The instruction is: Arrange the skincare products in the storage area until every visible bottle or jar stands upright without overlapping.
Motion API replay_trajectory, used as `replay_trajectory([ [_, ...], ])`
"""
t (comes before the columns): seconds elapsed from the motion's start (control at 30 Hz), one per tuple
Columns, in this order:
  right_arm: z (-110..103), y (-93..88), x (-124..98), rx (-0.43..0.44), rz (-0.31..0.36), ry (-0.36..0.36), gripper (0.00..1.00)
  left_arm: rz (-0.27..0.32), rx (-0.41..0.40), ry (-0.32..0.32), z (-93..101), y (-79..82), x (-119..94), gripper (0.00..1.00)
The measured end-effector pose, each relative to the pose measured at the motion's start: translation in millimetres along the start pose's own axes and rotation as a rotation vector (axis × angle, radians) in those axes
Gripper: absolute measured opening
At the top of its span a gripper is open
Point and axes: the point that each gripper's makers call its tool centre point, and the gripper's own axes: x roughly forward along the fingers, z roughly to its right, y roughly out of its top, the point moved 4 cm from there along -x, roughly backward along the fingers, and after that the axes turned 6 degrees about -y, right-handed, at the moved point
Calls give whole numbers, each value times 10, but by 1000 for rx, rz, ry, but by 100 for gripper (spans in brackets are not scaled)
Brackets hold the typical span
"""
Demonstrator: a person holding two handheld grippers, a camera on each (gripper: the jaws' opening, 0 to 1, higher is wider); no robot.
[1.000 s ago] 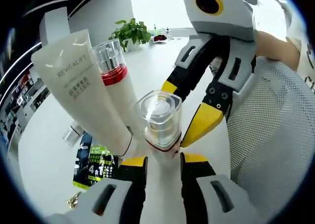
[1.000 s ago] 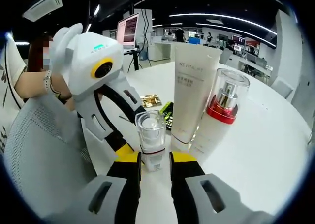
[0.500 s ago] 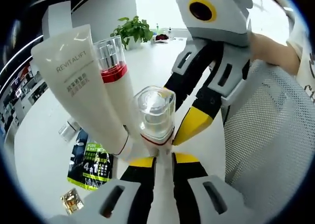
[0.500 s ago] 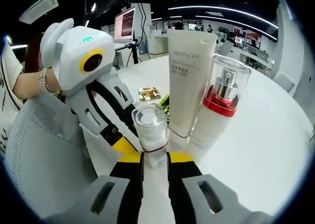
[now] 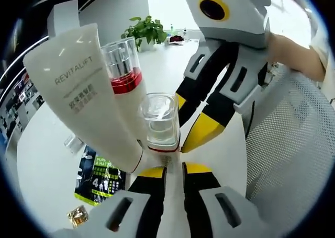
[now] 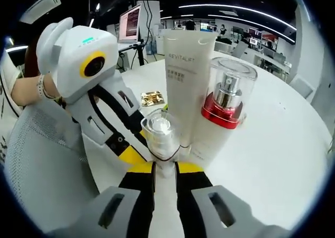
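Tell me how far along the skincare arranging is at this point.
Looks done: the white tube and the red-collared pump bottle stand upright side by side on the table. In hand: the small clear-capped bottle stands in front of them, with the right gripper and left gripper both closed on its base. Left: releasing it upright; a green packet and gold sachet lie flat nearby.
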Motion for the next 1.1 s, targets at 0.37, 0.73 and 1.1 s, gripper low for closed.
replay_trajectory([
  [0.37, 55, -50, 10, 7, -17, -13, 14, -15, 9, 5, -16, 40, 73, 12],
  [0.73, 137, -113, -2, 43, -24, -48, 14, -6, 19, 20, -53, 100, 172, 13],
  [1.1, 164, -112, 15, 35, -27, -64, 13, -2, 32, 47, -99, 121, 192, 13],
])
